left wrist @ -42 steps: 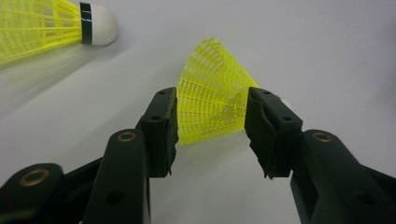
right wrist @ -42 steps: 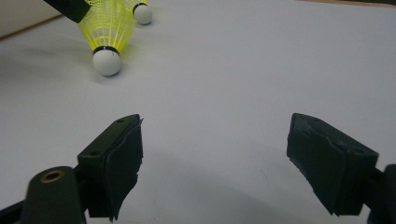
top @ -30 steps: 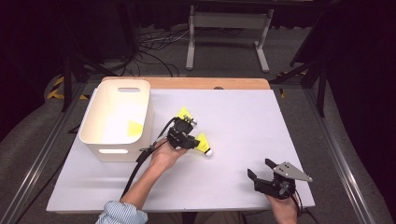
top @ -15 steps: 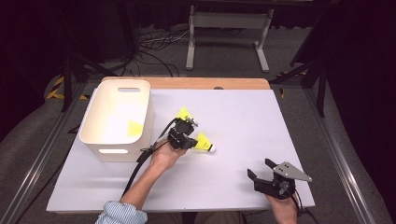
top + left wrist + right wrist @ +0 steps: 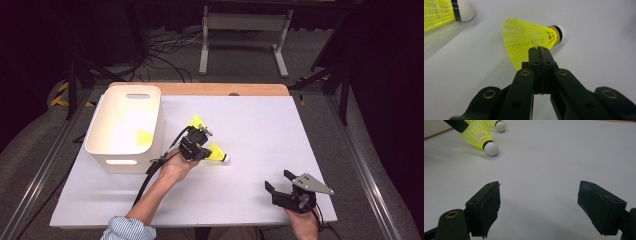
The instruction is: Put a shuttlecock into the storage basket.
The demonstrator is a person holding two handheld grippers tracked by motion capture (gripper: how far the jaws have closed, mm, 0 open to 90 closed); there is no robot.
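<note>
A yellow shuttlecock (image 5: pixel 218 153) (image 5: pixel 529 37) with a white cork lies on the white table (image 5: pixel 260 125), cork pointing right. My left gripper (image 5: pixel 202 151) (image 5: pixel 539 50) is shut on the rim of its mesh skirt, the pads pinching the netting. A second yellow shuttlecock (image 5: pixel 197 122) (image 5: pixel 446 10) lies just behind it, untouched. My right gripper (image 5: pixel 279 180) (image 5: pixel 539 195) rests open near the table's front right, with nothing between its pads. In the right gripper view, both shuttlecocks (image 5: pixel 480 135) (image 5: pixel 496 123) show far off at the upper left.
A white plastic bin (image 5: pixel 102 145) stands at the table's left, with a yellow shuttlecock (image 5: pixel 144 136) inside it. The left gripper's cable (image 5: pixel 152 172) trails back along the forearm. A wooden strip (image 5: pixel 215 89) edges the table's far side.
The left gripper's jaws have come together on the shuttlecock's skirt, and the shuttlecock has shifted slightly. Both hands stay where they were.
</note>
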